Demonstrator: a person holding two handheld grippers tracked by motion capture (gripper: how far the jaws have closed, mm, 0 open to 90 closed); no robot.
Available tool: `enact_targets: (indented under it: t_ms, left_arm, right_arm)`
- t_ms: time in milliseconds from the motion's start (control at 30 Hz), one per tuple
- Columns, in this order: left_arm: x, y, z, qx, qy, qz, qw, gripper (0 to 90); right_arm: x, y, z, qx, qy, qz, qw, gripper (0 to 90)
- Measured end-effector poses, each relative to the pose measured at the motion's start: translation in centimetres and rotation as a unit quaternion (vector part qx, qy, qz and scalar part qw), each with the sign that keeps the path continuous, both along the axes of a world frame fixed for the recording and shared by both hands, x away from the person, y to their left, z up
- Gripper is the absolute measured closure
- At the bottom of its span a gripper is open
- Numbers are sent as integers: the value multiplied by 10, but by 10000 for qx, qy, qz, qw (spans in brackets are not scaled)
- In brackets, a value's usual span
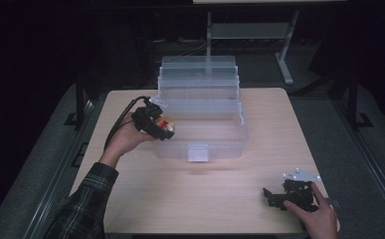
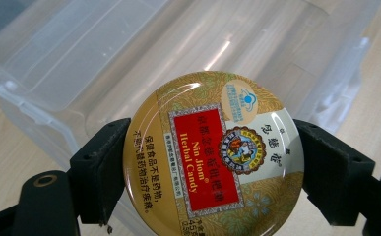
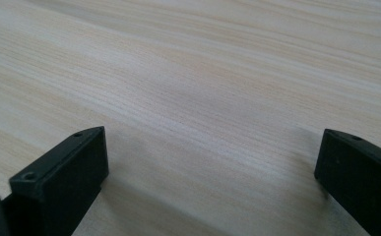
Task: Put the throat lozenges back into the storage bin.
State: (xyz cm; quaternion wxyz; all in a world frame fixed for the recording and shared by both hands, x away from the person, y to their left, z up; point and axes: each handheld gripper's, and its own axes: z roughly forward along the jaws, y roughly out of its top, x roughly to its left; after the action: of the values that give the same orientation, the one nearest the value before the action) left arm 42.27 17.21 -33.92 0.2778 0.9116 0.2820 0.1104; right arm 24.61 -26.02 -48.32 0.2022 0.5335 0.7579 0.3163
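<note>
Pale wood table [image 1: 195, 194] carries a clear plastic box [image 1: 202, 124] with stepped trays, seen from the high view; at the box's left wall the left gripper [image 1: 166, 128] holds a round candy tin [image 1: 164, 123], while the right gripper [image 1: 274, 196] rests near the table's right front corner. Along the left gripper [image 2: 212, 172], both jaws press the gold-and-red tin [image 2: 212, 157] edgewise between them, the box [image 2: 129, 54] just beyond. Right gripper [image 3: 212, 162] jaws stand wide apart, bare wood [image 3: 203, 88] between them.
</note>
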Motion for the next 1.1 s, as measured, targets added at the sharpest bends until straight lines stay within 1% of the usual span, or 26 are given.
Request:
enact_targets:
  t_ms: [100, 267, 433, 567, 733, 867, 900, 1100]
  left_arm:
    - [3, 1, -2, 41, 3, 33, 10000, 196]
    - [6, 1, -5, 43, 17, 74, 10000, 196]
    - [8, 1, -7, 86, 36, 70, 9999, 195]
    - [8, 0, -8, 52, 53, 65, 10000, 194]
    - [9, 1, -8, 0, 29, 55, 10000, 181]
    - [10, 2, -8, 3, 14, 69, 10000, 182]
    - [9, 2, -8, 20, 27, 69, 10000, 181]
    - [6, 3, -4, -40, -4, 53, 10000, 182]
  right_arm:
    - [0, 0, 0, 1, 2, -1, 10000, 0]
    - [0, 0, 0, 0, 0, 0, 10000, 0]
    - [0, 0, 0, -1, 0, 0, 10000, 0]
    - [0, 0, 0, 0, -1, 0, 10000, 0]
    - [0, 0, 0, -1, 0, 1, 10000, 0]
    - [0, 0, 0, -1, 0, 1, 10000, 0]
    - [0, 0, 0, -1, 0, 2, 10000, 0]
    - [0, 0, 0, 0, 0, 2, 10000, 0]
